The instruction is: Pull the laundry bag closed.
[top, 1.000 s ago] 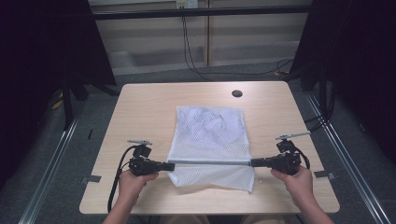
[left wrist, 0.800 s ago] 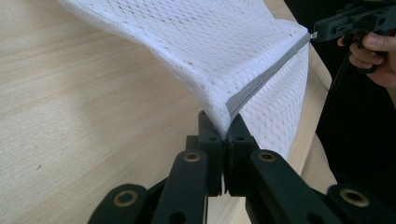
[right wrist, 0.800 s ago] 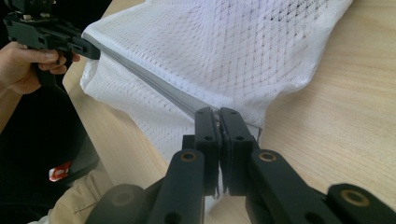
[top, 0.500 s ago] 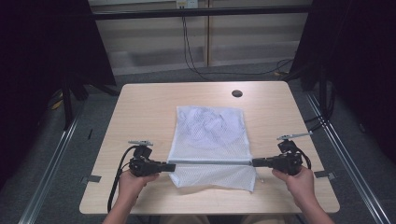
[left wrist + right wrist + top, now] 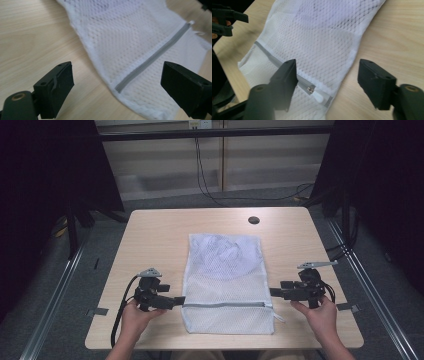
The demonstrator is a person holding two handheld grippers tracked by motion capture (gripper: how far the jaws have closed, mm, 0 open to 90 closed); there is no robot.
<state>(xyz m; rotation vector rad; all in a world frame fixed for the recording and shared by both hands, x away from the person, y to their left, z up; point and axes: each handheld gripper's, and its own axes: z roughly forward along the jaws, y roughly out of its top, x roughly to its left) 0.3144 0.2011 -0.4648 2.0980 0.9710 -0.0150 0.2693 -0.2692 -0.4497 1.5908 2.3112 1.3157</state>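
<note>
Two hands rest on a pale wood-grain worktop [image 5: 150, 235] with rounded corners and a small dark round hole [image 5: 253, 220] at its far side; beyond it are grey floor, dark curtains and hanging cables. Between the left hand-held gripper [image 5: 178, 300] and the right hand-held gripper [image 5: 274, 292] lies a flat, rectangular white mesh bag [image 5: 227, 285], its grey zipper [image 5: 225, 304] running from one to the other. Both have just been opening: jaws spread, the bag's edges loose just ahead of them.
</note>
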